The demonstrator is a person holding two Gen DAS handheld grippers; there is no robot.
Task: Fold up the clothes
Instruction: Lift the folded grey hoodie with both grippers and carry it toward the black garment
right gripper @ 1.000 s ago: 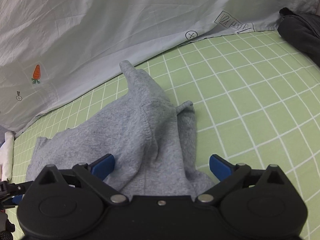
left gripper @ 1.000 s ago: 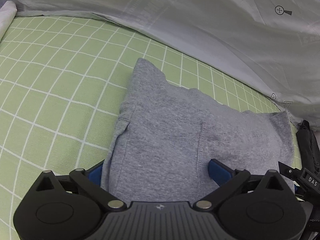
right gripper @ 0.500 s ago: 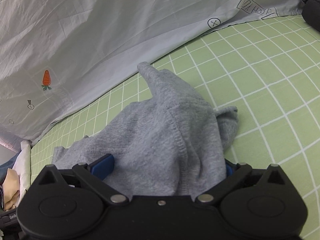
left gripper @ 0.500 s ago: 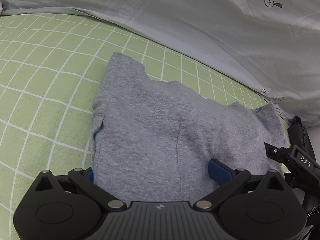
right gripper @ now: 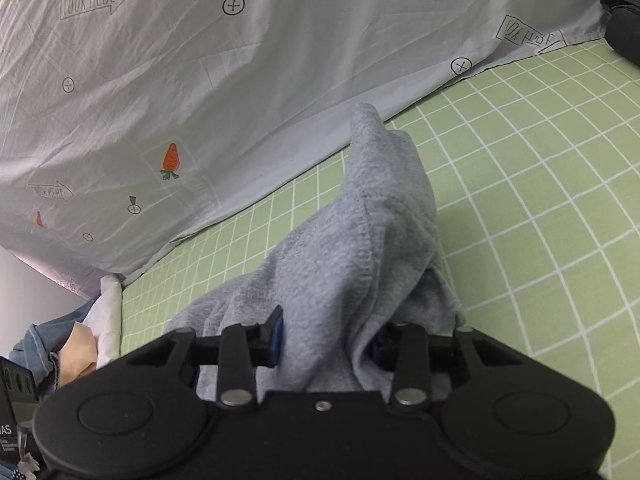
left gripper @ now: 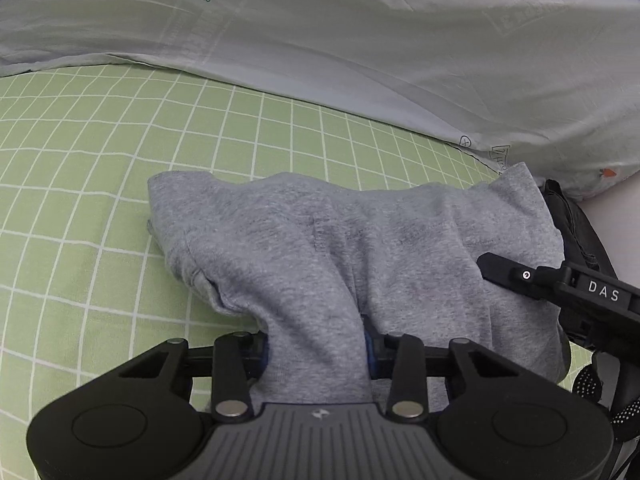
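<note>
A grey knit garment [left gripper: 360,248] lies bunched on the green checked sheet [left gripper: 100,184]. My left gripper [left gripper: 316,350] is shut on its near edge, the cloth pinched between the blue pads. In the right wrist view the same grey garment [right gripper: 360,248] rises in a peak, and my right gripper [right gripper: 328,340] is shut on its near fold. The right gripper's black body [left gripper: 568,284] shows at the right edge of the left wrist view, against the garment's right side.
A pale grey printed quilt [left gripper: 360,40] with carrots and arrows lies along the far side of the bed. A dark garment [right gripper: 624,28] sits at the far right. White, blue and beige cloths [right gripper: 80,340] are piled at the left edge.
Both grippers went from open around the garment to shut on it. The cloth has been gathered and pulled up into a bunch, nearer both cameras.
</note>
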